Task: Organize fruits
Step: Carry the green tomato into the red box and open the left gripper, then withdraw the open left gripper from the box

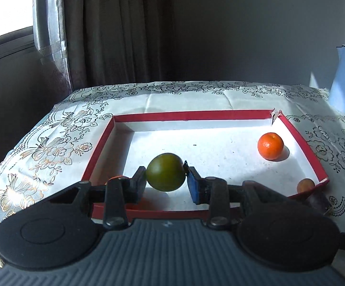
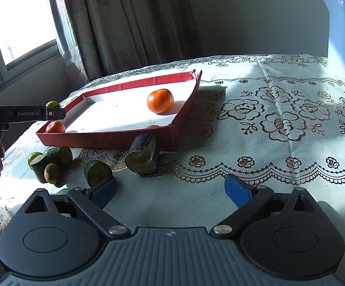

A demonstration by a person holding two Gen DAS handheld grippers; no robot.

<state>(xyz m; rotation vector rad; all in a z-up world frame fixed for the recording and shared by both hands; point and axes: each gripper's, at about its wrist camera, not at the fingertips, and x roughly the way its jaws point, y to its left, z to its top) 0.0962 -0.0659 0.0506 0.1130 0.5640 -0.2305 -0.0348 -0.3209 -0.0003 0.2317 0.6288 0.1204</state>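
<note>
My left gripper point(image 1: 165, 178) is shut on a green round fruit point(image 1: 165, 172) and holds it above the near part of the red tray point(image 1: 189, 115). An orange point(image 1: 270, 145) lies in the tray's far right corner; it also shows in the right wrist view point(image 2: 160, 101). A second orange point(image 2: 55, 127) lies in the tray's near left corner, and a small brownish fruit point(image 1: 305, 185) in the near right corner. My right gripper point(image 2: 170, 190) is open and empty above the tablecloth. The left gripper shows in the right wrist view point(image 2: 53, 113).
In front of the tray lie several green fruits and cut wood-like pieces point(image 2: 143, 157), point(image 2: 97, 172), point(image 2: 59, 156), point(image 2: 52, 172). A blue-grey kettle point(image 2: 344, 38) stands at the back right. A curtain and a window are behind the table's left edge.
</note>
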